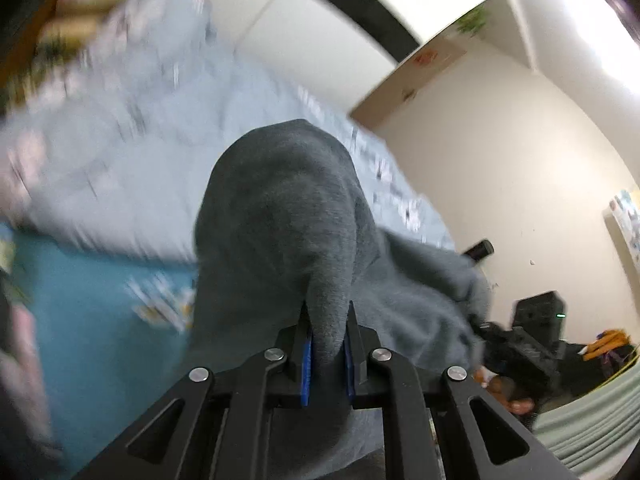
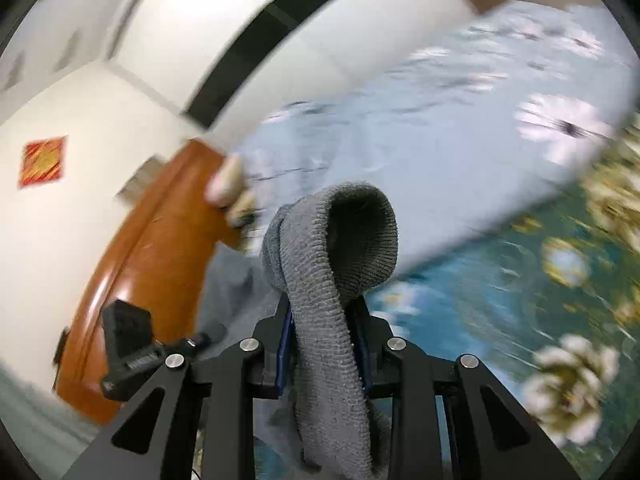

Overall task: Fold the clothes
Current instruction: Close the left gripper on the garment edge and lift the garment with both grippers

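A grey fleece garment (image 1: 280, 208) hangs lifted above the bed, bulging up in front of the left wrist camera. My left gripper (image 1: 328, 320) is shut on a fold of it, pinched between the blue pads (image 1: 306, 356). The cloth stretches right toward the black body of the other gripper (image 1: 516, 344), with a hand (image 1: 516, 402) below it. In the right wrist view my right gripper (image 2: 325, 320) is shut on the garment's ribbed grey band (image 2: 316, 272), which loops over the jaws and trails down. The left tool's black body (image 2: 132, 344) shows at lower left.
Below lies a bed with a teal floral sheet (image 2: 520, 280) and a pale blue quilt (image 1: 120, 160). An orange-brown wooden headboard (image 2: 152, 260) stands against a cream wall (image 1: 500, 180). Dark equipment (image 1: 540, 312) and a green striped cloth (image 1: 592, 412) sit at the right.
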The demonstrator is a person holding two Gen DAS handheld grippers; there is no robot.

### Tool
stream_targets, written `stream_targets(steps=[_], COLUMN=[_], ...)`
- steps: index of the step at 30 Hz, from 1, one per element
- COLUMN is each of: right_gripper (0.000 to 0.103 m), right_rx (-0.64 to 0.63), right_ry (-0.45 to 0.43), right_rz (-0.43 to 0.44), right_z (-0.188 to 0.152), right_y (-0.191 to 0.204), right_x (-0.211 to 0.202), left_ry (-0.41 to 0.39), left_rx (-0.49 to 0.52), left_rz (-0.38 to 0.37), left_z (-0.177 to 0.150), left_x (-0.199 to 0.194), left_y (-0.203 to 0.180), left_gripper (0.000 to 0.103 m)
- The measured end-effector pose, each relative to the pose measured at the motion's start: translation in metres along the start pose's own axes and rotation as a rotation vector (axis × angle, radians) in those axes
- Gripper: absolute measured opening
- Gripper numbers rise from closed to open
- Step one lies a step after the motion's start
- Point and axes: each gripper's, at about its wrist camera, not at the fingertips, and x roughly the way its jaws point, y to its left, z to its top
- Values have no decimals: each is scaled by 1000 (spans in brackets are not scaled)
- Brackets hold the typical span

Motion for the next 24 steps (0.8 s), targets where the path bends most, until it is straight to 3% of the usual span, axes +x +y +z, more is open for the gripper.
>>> stream_targets(steps=[4, 7, 9, 14, 17, 19, 21, 24], right_gripper=[28, 28, 28, 28, 29, 29, 30, 30], right_rx=[-1, 38, 46, 78, 112, 113, 108, 106], right_ry=[41, 64, 74, 48, -20, -70, -123, -138], right_rz=[127, 228, 241, 182, 92, 31, -37, -124], right_z=[-2, -10, -14, -14, -13, -13, -9, -5], right_y=[33, 45, 44, 11, -28, -44, -57, -73], right_x=[45, 71, 81, 54, 0, -39, -81, -109], left_ry=[-82, -88, -73, 20, 107, 166, 206, 306], left_rx=[83, 118, 129, 115, 94, 31, -16, -51], left_rz=[75, 122, 133, 11, -130, -289, -403, -340], left_z=[35, 47, 50, 39, 31, 25, 18, 1], left_x=[-77, -97, -94, -44, 6, 41, 75, 131], left_y=[-9, -15, -20, -40, -62, -70, -68, -37], left_gripper=[12, 12, 12, 12, 12, 12, 12, 12])
